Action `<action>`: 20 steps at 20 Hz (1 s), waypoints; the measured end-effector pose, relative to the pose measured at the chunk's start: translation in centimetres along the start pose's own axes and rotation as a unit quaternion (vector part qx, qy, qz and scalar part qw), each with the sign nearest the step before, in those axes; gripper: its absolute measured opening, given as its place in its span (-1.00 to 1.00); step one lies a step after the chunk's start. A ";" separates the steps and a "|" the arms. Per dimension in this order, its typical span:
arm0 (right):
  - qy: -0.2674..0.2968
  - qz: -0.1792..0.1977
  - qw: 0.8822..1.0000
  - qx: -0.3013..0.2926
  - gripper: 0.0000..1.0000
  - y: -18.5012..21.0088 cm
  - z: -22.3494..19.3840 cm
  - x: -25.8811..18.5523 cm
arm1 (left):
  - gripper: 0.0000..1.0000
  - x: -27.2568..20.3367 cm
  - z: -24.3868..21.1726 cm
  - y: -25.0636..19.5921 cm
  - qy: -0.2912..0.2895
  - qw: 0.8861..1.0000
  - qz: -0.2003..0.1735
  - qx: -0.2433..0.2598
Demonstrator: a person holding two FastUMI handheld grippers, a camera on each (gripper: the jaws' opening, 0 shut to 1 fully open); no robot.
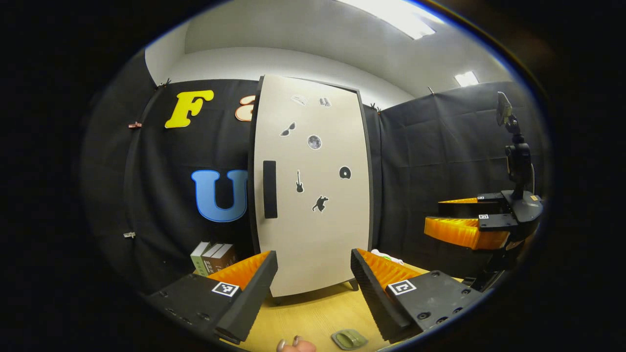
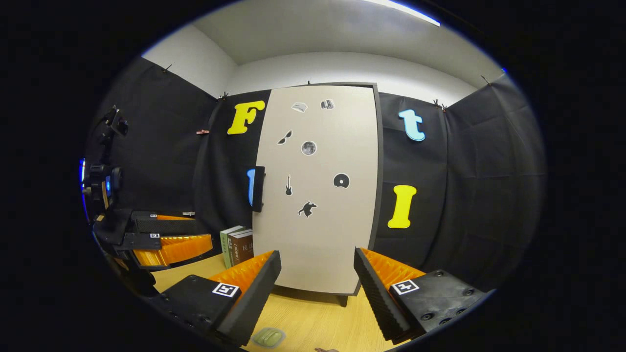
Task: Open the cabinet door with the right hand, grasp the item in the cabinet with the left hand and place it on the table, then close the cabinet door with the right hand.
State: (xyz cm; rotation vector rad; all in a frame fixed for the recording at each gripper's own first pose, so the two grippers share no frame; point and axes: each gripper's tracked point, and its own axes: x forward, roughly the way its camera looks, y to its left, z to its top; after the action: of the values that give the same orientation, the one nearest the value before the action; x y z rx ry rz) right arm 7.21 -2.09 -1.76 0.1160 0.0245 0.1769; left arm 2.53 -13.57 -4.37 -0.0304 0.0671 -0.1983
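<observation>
Left gripper view: the cabinet (image 1: pixel 313 195) stands at the back edge of the wooden table (image 1: pixel 313 318), its pale door (image 1: pixel 318 234) shut flat, dark handle (image 1: pixel 270 189) on the door's left side, small stickers (image 1: pixel 314 142) scattered over it. The item inside is hidden behind the door. Books (image 1: pixel 213 257) stand by the cabinet's left side; a small green dish (image 1: pixel 349 339) sits at the table's near edge. Black cloth walls the booth, a ceiling light (image 1: pixel 396 14) above. The left gripper (image 1: pixel 313 278) hovers with jaws spread, holding nothing. Right gripper view: the right gripper (image 2: pixel 317 281) faces the door, likewise spread wide and holding nothing.
</observation>
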 end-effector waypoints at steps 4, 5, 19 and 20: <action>0.001 0.001 1.000 0.000 0.94 0.0 -0.2 0.1 | 0.89 0.0 0.3 0.3 -0.003 1.000 0.001 0.002; 0.001 0.001 1.000 0.000 0.94 0.0 -0.2 0.1 | 0.89 0.0 0.5 0.3 -0.004 1.000 0.002 0.004; 0.009 -0.006 1.000 -0.002 0.94 -0.1 -0.6 0.4 | 0.89 0.0 0.9 0.6 -0.010 1.000 0.002 0.010; 0.009 -0.006 1.000 -0.002 0.94 -0.1 -0.6 0.4 | 0.89 0.0 0.9 0.5 -0.012 1.000 0.001 0.009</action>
State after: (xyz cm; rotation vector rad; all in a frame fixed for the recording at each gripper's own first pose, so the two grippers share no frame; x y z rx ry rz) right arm 7.57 -2.02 -2.33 0.1092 0.0435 0.1665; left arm 2.72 -13.11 -3.47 -0.0144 0.0422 -0.1970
